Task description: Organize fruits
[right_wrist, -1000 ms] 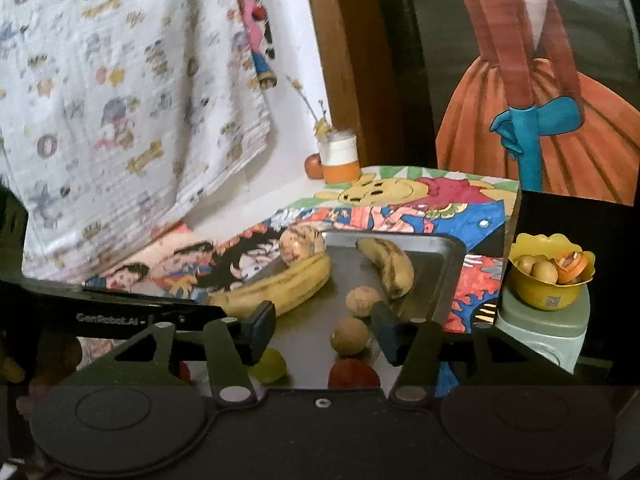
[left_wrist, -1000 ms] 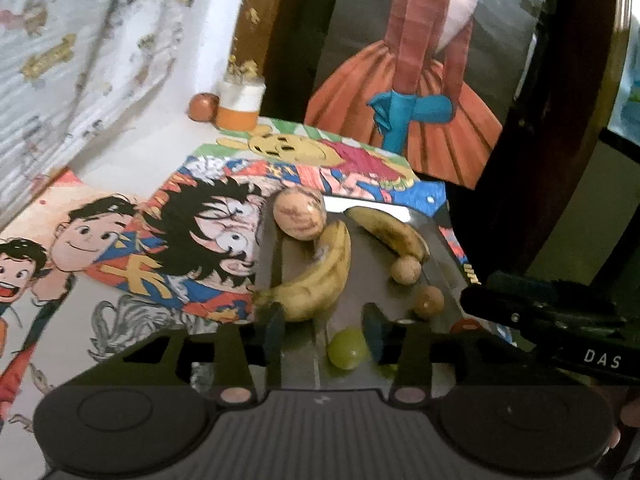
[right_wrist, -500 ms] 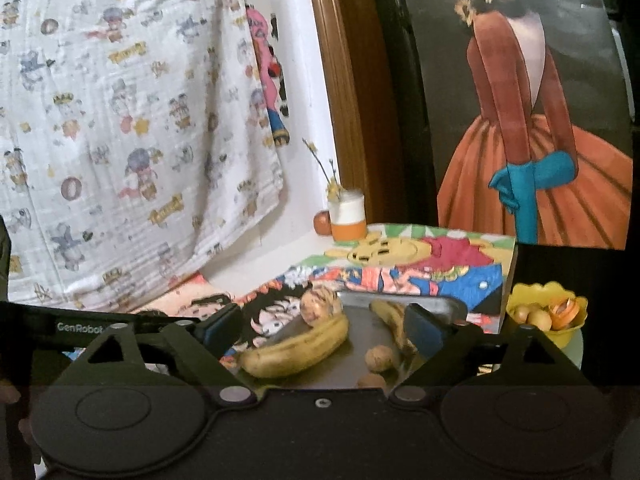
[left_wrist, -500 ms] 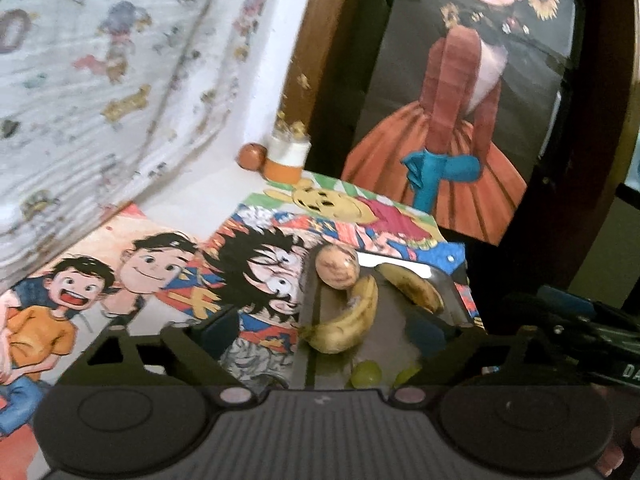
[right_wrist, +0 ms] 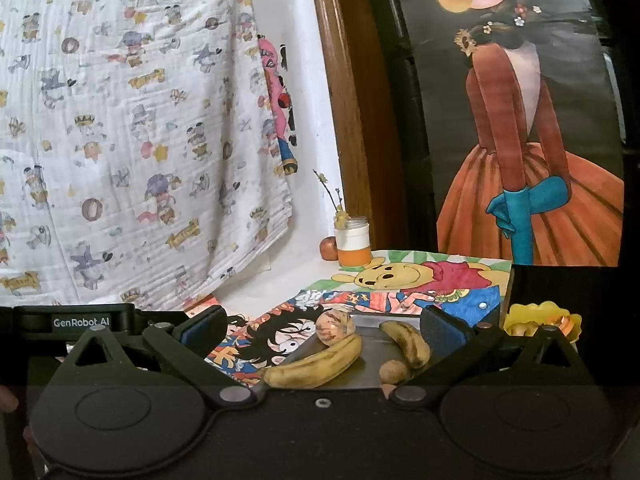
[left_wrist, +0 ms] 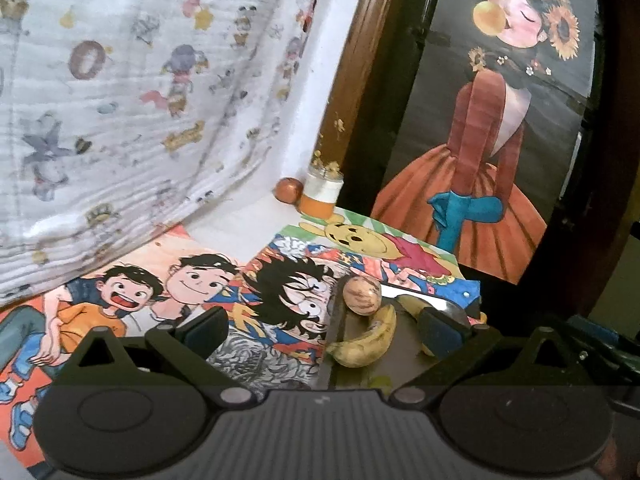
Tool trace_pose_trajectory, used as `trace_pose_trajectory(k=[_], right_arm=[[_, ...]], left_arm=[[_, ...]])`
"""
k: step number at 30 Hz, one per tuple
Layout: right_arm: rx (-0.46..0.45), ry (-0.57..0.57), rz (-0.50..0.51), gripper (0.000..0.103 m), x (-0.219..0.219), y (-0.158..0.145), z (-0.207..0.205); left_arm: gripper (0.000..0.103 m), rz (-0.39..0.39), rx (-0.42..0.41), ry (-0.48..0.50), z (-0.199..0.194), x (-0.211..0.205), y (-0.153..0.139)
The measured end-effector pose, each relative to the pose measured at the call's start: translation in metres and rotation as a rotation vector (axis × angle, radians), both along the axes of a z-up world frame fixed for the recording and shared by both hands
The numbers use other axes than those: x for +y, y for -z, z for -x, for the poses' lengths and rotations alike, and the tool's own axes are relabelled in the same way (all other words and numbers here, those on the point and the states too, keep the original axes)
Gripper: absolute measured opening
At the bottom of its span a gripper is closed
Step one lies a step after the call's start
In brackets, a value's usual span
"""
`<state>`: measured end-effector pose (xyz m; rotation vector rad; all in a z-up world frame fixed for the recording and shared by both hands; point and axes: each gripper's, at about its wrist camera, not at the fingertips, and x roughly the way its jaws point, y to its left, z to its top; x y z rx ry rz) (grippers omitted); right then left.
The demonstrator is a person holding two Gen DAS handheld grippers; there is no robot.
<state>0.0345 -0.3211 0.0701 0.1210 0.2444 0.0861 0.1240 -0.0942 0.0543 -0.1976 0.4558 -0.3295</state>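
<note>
In the left wrist view, our left gripper (left_wrist: 324, 330) is spread wide and grasps nothing; a second ago it sat low over the metal tray (left_wrist: 404, 354) with its fingers narrowed around a small green fruit, and now it has lifted back and opened, so that fruit shows only as a pale sliver at the tray's near edge and we cannot tell more of it. On the tray, the long banana (left_wrist: 370, 340) lies along the left edge, touching the round mottled fruit (left_wrist: 362, 295) at the far left corner, while the second banana (left_wrist: 412, 305) lies toward the far right corner, partly hidden by the right finger. The tray rests on cartoon drawings (left_wrist: 192, 284) covering the desk, and a jar (left_wrist: 322, 194) with a small reddish fruit (left_wrist: 288, 189) beside it stands at the desk's far edge. In the right wrist view, our right gripper (right_wrist: 322, 330) is likewise released and has pulled up and away from the tray (right_wrist: 368, 368), where both bananas, the mottled fruit and a small brown fruit (right_wrist: 394, 372) remain. A yellow bowl (right_wrist: 540, 318) with a few small fruits stands off the tray's right edge. We judge that both grippers have retreated empty, so the sorting is still to do.
</note>
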Motion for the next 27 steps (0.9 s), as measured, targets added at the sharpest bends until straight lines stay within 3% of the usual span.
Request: trace_pose_trajectory(k=[10,15,27], right_arm=[[-0.003,0.058,-0.061,0.102,0.009,0.008,0.026],[-0.014,0.109,-0.034,0.102,0.019,0.014,0.040],[0.030,0.161,0.012,0.102,0.043,0.033,0.061]], left_arm=[[0.103,-0.027,-0.028,-0.024,0.026,0.004,0.003],[0.103,-0.023,-0.055,-0.062,0.041,0.008,0.005],[0.103,-0.096,-0.038,-0.006,0.067,0.018,0.015]])
